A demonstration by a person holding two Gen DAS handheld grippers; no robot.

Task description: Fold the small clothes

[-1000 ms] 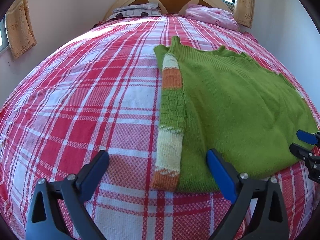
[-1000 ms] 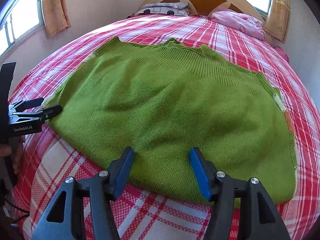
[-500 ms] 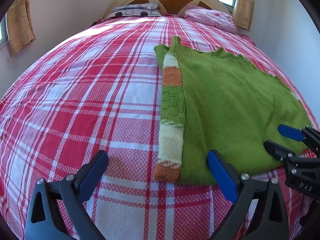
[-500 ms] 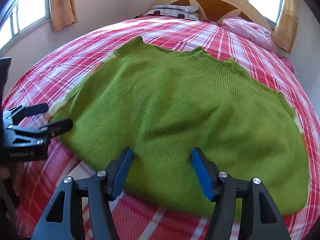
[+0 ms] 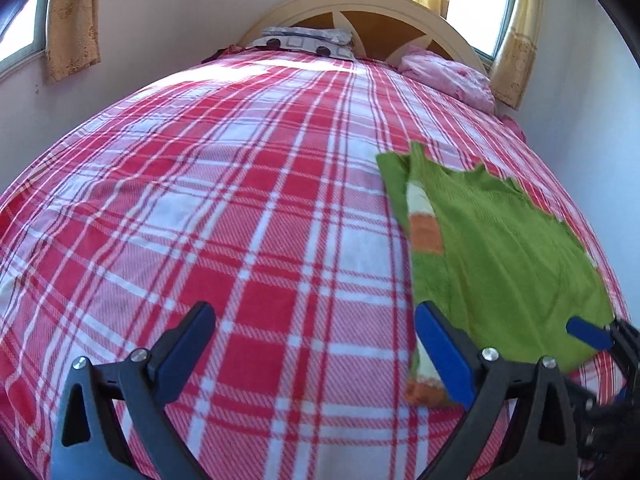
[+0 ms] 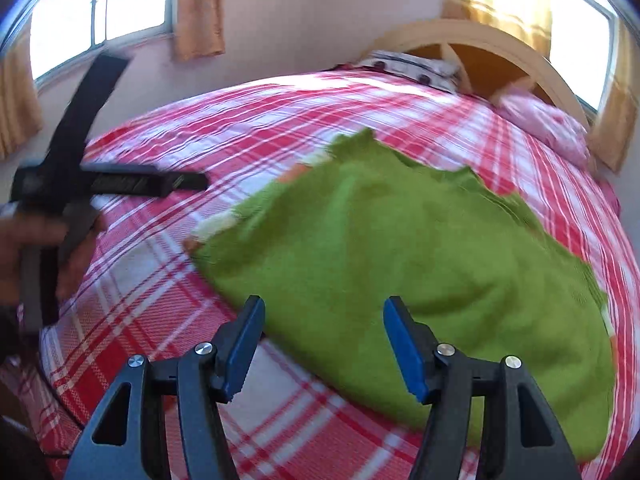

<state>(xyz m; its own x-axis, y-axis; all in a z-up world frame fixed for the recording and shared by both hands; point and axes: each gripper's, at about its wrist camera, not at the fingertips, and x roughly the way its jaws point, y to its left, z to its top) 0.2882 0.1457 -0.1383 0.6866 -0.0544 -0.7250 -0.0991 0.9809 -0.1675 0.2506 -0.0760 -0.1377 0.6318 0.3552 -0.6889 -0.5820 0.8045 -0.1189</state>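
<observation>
My left gripper (image 5: 314, 350) hangs wide open over bare plaid bedspread (image 5: 224, 208) — nothing in it. My right gripper (image 6: 322, 344) gapes too, empty, above the near hem of the green sweater (image 6: 400, 260) lying flat on the bed.

Left wrist camera sits low over the foot of the bed (image 5: 248, 208), looking down its own fingers and up toward the headboard (image 5: 360, 12), with the green sweater (image 5: 500, 248) off to its right. Right wrist camera rides close above that sweater (image 6: 400, 248), tilted downward, facing the same headboard (image 6: 472, 44) at a slant. Both views share the plaid cover, the sweater, the pillows, and each catches the other gripper at its edge.
</observation>
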